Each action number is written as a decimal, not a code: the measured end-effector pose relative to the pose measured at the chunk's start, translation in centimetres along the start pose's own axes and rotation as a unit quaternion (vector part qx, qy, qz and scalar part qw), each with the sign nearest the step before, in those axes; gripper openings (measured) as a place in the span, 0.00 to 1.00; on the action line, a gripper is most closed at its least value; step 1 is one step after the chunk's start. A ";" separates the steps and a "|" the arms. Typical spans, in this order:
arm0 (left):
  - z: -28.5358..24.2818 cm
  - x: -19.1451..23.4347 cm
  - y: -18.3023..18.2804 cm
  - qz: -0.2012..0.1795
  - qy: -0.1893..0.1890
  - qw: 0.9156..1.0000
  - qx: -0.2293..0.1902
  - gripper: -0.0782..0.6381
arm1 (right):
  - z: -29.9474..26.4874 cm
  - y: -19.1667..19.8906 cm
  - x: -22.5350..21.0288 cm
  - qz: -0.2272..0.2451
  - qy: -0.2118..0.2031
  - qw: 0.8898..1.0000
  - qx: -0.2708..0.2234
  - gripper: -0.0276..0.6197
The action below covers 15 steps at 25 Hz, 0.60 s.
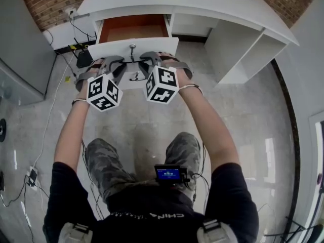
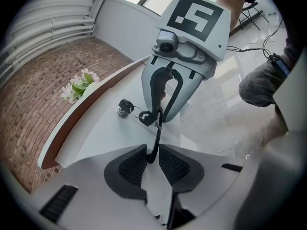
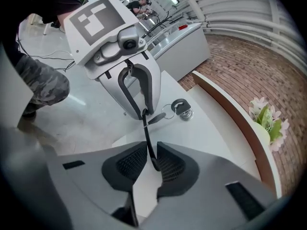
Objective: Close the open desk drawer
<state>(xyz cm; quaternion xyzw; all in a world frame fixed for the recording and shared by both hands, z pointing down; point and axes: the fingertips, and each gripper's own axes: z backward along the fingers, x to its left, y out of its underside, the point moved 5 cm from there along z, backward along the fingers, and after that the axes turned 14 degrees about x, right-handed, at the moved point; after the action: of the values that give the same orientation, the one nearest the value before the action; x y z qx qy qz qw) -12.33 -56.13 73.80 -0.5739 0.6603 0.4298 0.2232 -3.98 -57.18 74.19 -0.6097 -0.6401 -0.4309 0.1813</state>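
Note:
The white desk has its drawer pulled out, showing an orange-brown inside. On the white drawer front runs a thin black handle bar. My left gripper and right gripper face each other at its two ends. In the left gripper view the bar sits between my left gripper's pads, and the right gripper pinches its far end. The right gripper view mirrors this: the bar lies between the right gripper's pads. A key is in the lock.
A second key hangs from the ring by the lock. Flowers stand on the desk top before a brick wall. Open shelves lie to the right. Cables and a power strip trail on the floor at the left, near a black box.

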 end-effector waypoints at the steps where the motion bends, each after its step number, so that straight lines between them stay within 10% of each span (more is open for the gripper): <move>1: 0.0 0.0 0.0 -0.003 -0.001 1.000 0.002 0.22 | 0.0 0.0 0.0 -0.001 0.000 1.000 0.001 0.15; 15: -3.0 2.2 0.4 0.004 -0.001 1.000 0.006 0.22 | -3.0 -0.1 -2.1 -0.016 0.002 1.000 0.013 0.15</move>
<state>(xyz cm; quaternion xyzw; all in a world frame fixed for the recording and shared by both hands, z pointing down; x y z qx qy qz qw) -12.66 -59.84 73.81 -0.5697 0.6651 0.4269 0.2254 -4.50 -60.80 74.21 -0.5964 -0.6545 -0.4269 0.1835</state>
